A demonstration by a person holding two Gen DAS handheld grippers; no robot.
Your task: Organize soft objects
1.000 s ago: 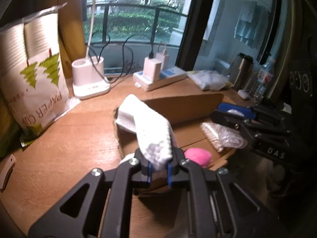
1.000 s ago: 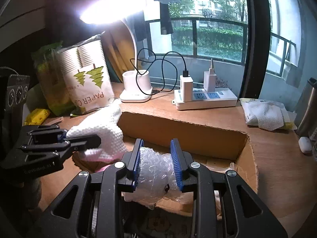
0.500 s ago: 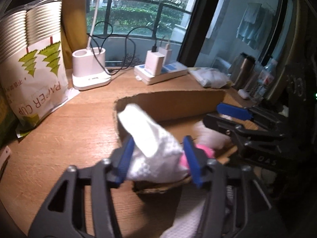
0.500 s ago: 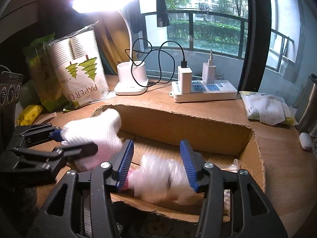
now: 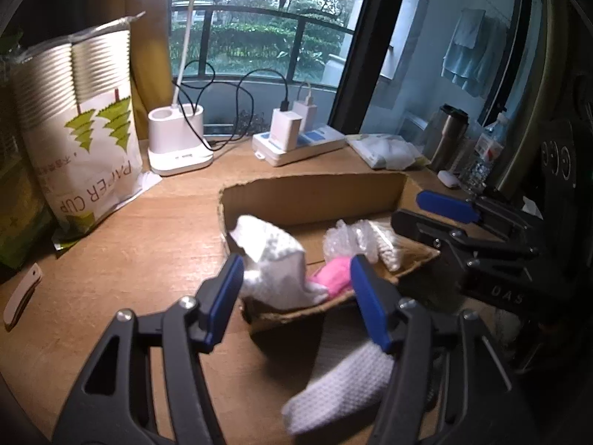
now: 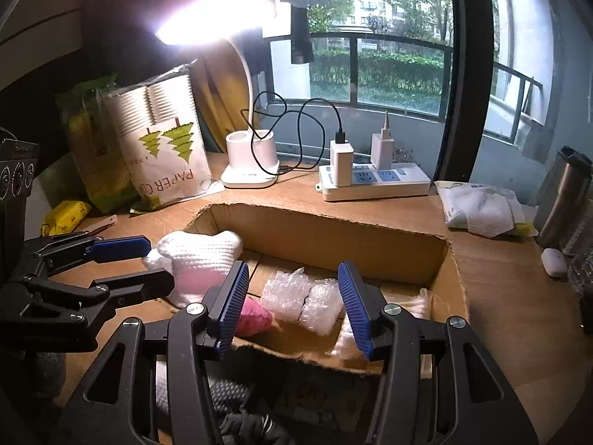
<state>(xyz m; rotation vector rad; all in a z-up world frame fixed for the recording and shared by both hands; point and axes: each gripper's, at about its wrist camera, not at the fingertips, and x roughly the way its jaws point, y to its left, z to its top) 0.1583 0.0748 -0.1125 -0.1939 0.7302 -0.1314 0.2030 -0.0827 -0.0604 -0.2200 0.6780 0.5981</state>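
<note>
A shallow cardboard box (image 5: 315, 193) (image 6: 326, 228) lies on the wooden desk. A white knitted cloth (image 5: 278, 263) (image 6: 196, 259) rests inside it at the left end. Beside it are a pink soft object (image 5: 333, 272) (image 6: 252, 315), a bubble-wrap roll (image 5: 348, 241) (image 6: 300, 296) and a white item (image 5: 385, 248) (image 6: 348, 337). My left gripper (image 5: 296, 296) is open just in front of the box, empty. My right gripper (image 6: 292, 300) is open above the bubble wrap, empty. Another white waffle cloth (image 5: 341, 389) lies below the left gripper.
A paper-cup pack (image 5: 74, 126) (image 6: 163, 148) stands at the left. A white lamp base (image 5: 178, 141) (image 6: 252, 163) and a power strip (image 5: 300, 144) (image 6: 374, 181) sit behind the box. A tissue pack (image 6: 481, 207) and a steel flask (image 6: 563, 193) are at the right.
Both grippers opened and drew back. The white knitted cloth dropped from the left gripper into the box; the bubble wrap dropped from the right gripper into the box.
</note>
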